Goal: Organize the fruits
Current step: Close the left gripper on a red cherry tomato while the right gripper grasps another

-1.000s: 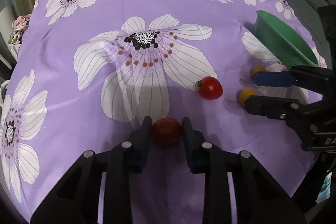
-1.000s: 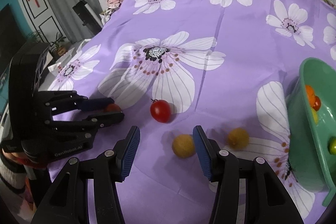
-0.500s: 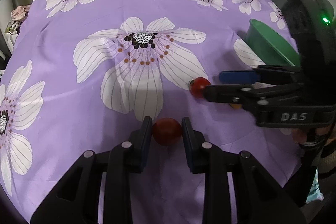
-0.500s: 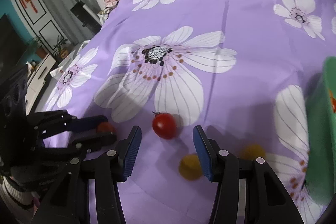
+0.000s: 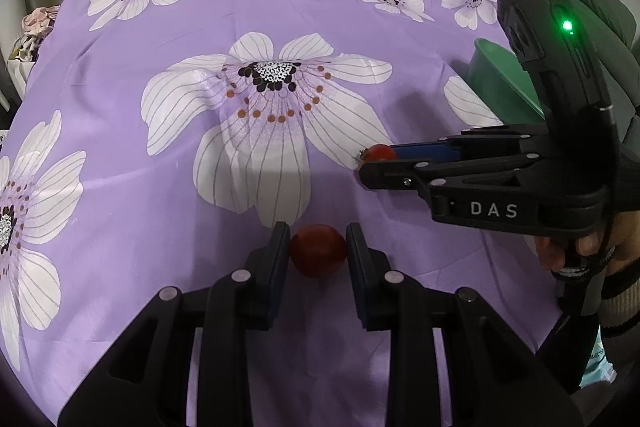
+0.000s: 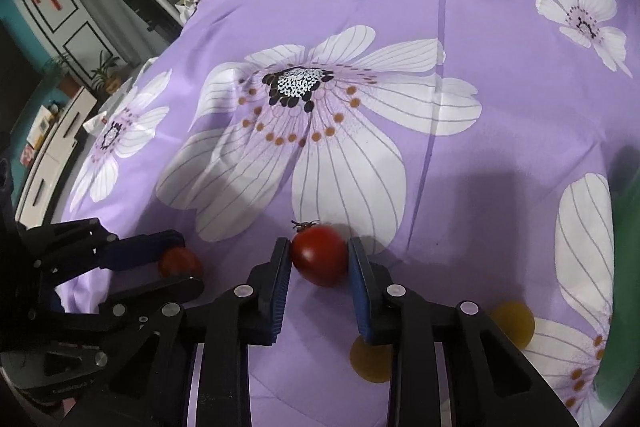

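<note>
Right wrist view: the right gripper (image 6: 319,259) has just closed on a stemmed tomato (image 6: 319,254); the left gripper's (image 5: 318,249) fingers pinch another tomato (image 5: 318,250).

yellow fruit (image 6: 370,361) half behind right finger, green bowl (image 6: 624,267) cut by frame edge

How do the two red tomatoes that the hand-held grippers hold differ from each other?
The tomato in the right hand-held gripper keeps a small dark stem on top; the tomato in the left hand-held gripper shows none. The right tomato looks brighter and glossy, with a highlight; the left tomato looks darker and duller. Both are round, red, rest on the purple flowered cloth, and sit pinched between the pads.
</note>
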`<action>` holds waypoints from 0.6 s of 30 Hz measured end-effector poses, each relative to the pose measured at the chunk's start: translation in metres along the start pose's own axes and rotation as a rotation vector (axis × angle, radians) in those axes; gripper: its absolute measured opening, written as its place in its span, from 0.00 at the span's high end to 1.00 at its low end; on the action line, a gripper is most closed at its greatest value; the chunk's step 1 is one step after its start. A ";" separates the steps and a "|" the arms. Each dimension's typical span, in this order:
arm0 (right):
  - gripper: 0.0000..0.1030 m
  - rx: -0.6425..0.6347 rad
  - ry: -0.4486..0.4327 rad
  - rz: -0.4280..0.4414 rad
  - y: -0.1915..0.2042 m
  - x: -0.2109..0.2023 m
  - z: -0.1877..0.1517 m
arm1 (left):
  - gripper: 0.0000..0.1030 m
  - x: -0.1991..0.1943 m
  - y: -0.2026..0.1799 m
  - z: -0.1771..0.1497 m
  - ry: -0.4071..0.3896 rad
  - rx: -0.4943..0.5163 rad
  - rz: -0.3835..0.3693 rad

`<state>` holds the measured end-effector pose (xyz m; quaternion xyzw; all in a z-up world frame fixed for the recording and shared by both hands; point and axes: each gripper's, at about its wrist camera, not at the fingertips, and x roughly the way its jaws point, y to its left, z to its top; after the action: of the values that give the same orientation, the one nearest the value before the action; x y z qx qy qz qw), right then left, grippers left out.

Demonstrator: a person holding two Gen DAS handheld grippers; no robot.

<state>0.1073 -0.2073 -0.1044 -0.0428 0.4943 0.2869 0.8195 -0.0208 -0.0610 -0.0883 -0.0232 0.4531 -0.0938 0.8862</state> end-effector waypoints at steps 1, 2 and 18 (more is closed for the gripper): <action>0.71 0.003 -0.008 0.007 -0.001 -0.002 0.000 | 0.73 -0.001 -0.001 0.000 0.000 -0.001 0.000; 0.71 0.005 -0.026 0.015 0.000 -0.007 -0.001 | 0.73 -0.002 -0.001 0.000 -0.001 0.000 0.000; 0.71 0.051 -0.117 0.031 -0.011 -0.053 -0.029 | 0.73 -0.010 -0.030 0.004 -0.004 0.035 -0.005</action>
<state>0.0720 -0.2495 -0.0776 0.0027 0.4531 0.2889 0.8433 -0.0276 -0.0884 -0.0739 -0.0089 0.4496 -0.1038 0.8871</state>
